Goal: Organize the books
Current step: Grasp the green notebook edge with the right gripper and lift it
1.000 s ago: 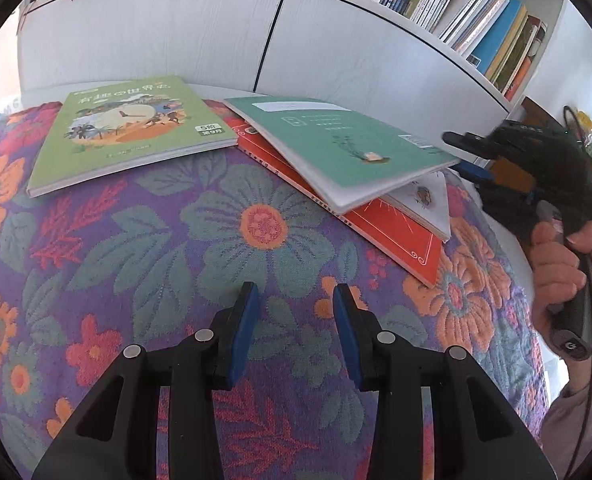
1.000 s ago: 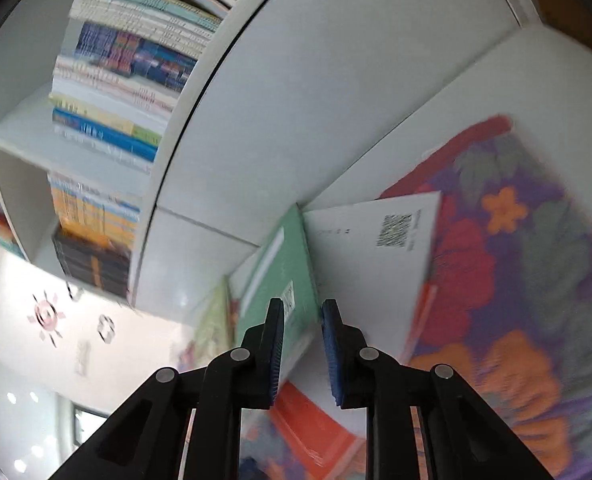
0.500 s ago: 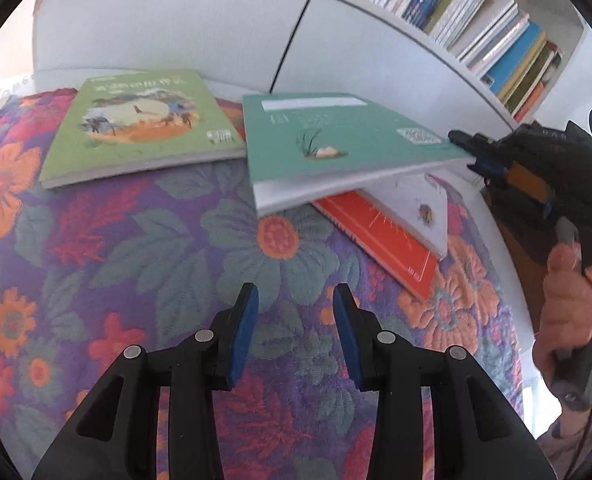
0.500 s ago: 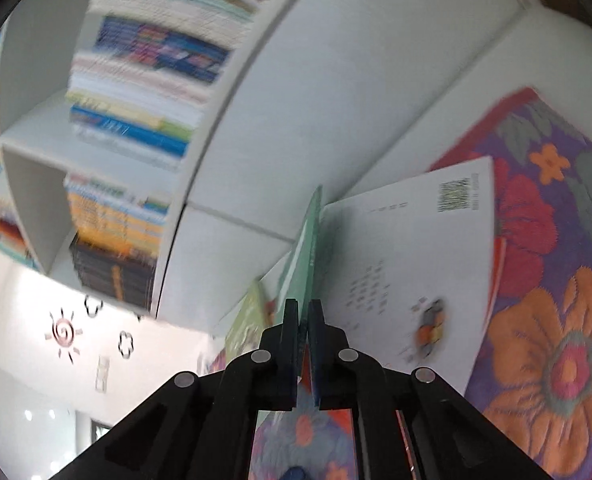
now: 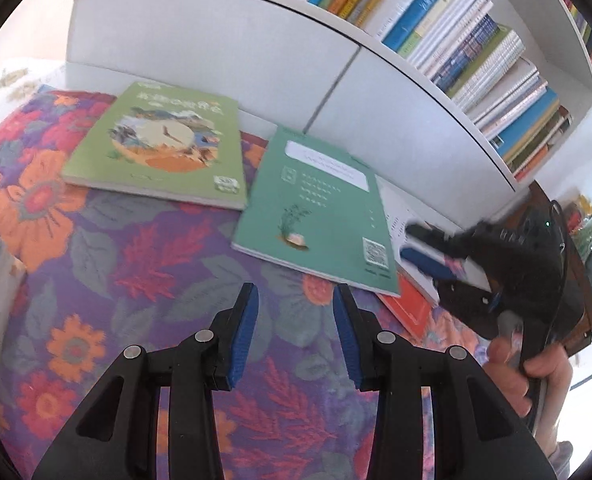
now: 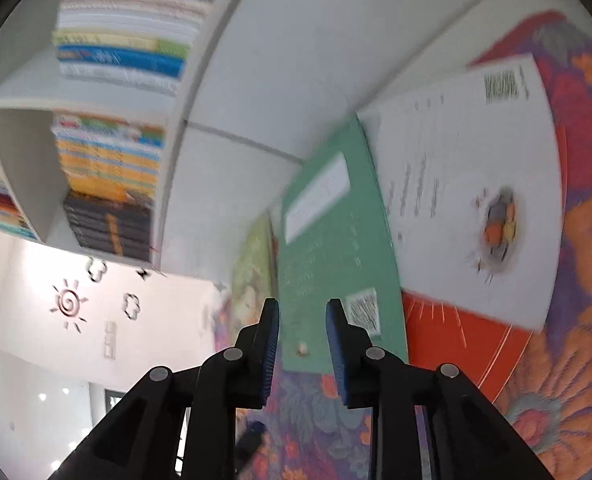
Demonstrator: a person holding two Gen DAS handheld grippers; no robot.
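Observation:
A teal book (image 5: pixel 315 208) (image 6: pixel 327 240) lies flat on the flowered cloth (image 5: pixel 136 280), beside a light green picture book (image 5: pixel 160 144) to its left. A white book (image 6: pixel 467 184) and an orange-red book (image 6: pixel 455 344) lie to its right, partly under it. My right gripper (image 6: pixel 301 340) (image 5: pixel 419 246) hangs just off the teal book's near right corner; its jaws are opening and nothing is between them. My left gripper (image 5: pixel 294 328) hovers open over the cloth, short of the teal book, with nothing in it.
A white cabinet (image 5: pixel 216 52) stands behind the cloth, with a shelf of upright books (image 5: pixel 455 40) above it. A hand (image 5: pixel 531 376) holds the right gripper's handle at the right edge. A dark wooden piece (image 5: pixel 575 280) sits past the cloth's right end.
The right gripper was shut on the teal book's edge half a second ago; it has let go and drawn back, and the book now lies flat, shifted left. The left gripper rose a little.

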